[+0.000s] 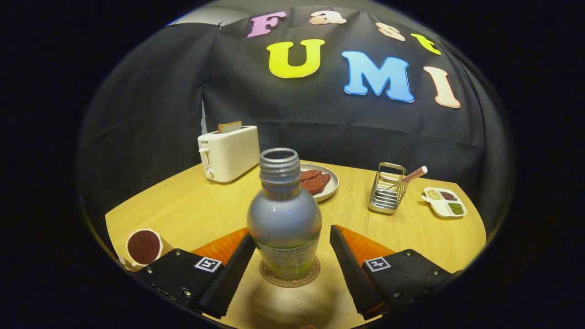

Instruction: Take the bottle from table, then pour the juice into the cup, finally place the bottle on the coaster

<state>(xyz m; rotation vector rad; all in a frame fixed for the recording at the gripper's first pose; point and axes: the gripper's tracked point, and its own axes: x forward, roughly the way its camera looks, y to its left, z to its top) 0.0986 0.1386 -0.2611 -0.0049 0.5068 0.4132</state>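
We see the gripper (292, 256) with its two fingers spread wide, and neither finger presses on anything. Between them stands the clear plastic bottle (284, 214), uncapped, upright, with a threaded neck and a pale label low on its body; the label's print is too small for us to read. The left finger tip sits just beside the bottle's base, perhaps touching it, while a clear gap separates the right finger from it. The bottle rests on a round brown cork coaster (289, 273) with dark lettering around its rim, which we cannot make out. Each finger mount carries a small square black-and-white marker.

To the left of the left finger, near the edge of the light wooden table (192, 210), stands a cream cup (143, 247) holding dark red juice.

Beyond the bottle lies a grey round plate (330, 186) with reddish-brown slices on it, partly hidden by the bottle's neck. Further left is a cream toaster (228, 153) with a slice of bread sticking up; a small dark word marks its front, unreadable to us. To the right stands a wire metal holder (387, 188) with a striped stick leaning out, and beyond it a white divided dish (444, 201) holding small portions of seeds or grains.
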